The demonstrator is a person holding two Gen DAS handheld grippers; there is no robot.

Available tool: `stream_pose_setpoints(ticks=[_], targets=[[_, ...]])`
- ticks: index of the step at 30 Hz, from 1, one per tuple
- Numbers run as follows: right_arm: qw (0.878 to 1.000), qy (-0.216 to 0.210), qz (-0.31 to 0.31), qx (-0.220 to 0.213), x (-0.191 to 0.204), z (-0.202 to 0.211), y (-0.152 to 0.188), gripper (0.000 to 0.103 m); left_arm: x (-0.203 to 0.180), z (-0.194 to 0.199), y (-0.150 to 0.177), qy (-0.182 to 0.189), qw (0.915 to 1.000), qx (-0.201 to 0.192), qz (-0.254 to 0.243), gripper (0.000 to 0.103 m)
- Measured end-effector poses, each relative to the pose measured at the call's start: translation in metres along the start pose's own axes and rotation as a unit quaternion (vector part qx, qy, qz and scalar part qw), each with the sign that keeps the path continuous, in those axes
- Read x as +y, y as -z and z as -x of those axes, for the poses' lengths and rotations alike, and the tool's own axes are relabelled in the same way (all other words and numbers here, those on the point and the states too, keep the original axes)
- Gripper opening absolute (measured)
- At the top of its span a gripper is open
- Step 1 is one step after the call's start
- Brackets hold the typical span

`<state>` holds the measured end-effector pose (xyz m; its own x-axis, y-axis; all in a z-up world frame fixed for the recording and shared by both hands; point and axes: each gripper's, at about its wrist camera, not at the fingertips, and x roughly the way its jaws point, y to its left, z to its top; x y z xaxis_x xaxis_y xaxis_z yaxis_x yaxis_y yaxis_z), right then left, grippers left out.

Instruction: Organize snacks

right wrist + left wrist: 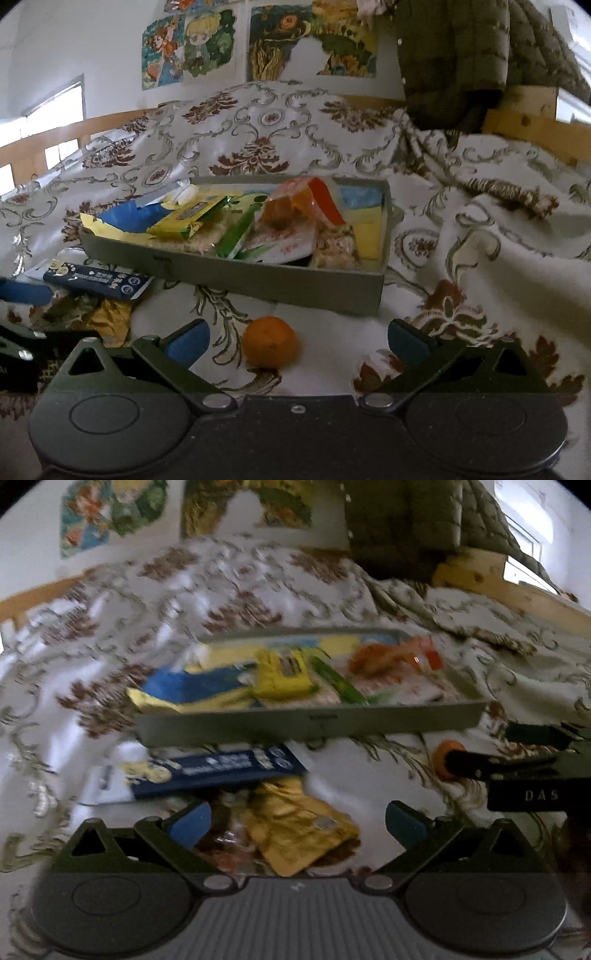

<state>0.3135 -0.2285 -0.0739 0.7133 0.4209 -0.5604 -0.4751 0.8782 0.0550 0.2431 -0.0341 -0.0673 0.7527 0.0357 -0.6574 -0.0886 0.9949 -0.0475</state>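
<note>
bed (280, 129) | on it: gray tray (258, 275); orange (271, 341); blue packet (98, 282)

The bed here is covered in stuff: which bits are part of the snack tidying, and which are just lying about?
Part of the job:
- grey tray already filled with snack packets
- orange
- dark blue packet
- gold packet
- left gripper and right gripper, both open

Just lying about:
- patterned bedspread
- wall posters
- dark green jacket

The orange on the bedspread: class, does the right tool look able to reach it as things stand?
Probably yes: the orange lies alone on the bedspread, just ahead of the open right tool, left of centre, nothing between.
</note>
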Motion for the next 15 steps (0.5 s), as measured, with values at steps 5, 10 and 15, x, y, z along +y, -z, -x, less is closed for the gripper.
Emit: stream_pose_setpoints(ticks=[5,10,15], targets=[[0.999,-0.034,0.010,-0.003,0.001,-0.005,-0.003,0.094,0.002,-0.014,-0.005,0.022,0.9995,0.020,0.011,0.102],[0.999,-0.043,0.005,0.004,-0.002,-0.008,-0.006,0.086,0.005,-0.024,-0.016,0.037,0.9984,0.035,0.023,0.100],[0.999,-0.039,-0.004,0.006,-0.011,-0.007,-0.006,0.080,0.009,-0.034,-0.020,0.051,0.9950,0.055,0.066,0.094]])
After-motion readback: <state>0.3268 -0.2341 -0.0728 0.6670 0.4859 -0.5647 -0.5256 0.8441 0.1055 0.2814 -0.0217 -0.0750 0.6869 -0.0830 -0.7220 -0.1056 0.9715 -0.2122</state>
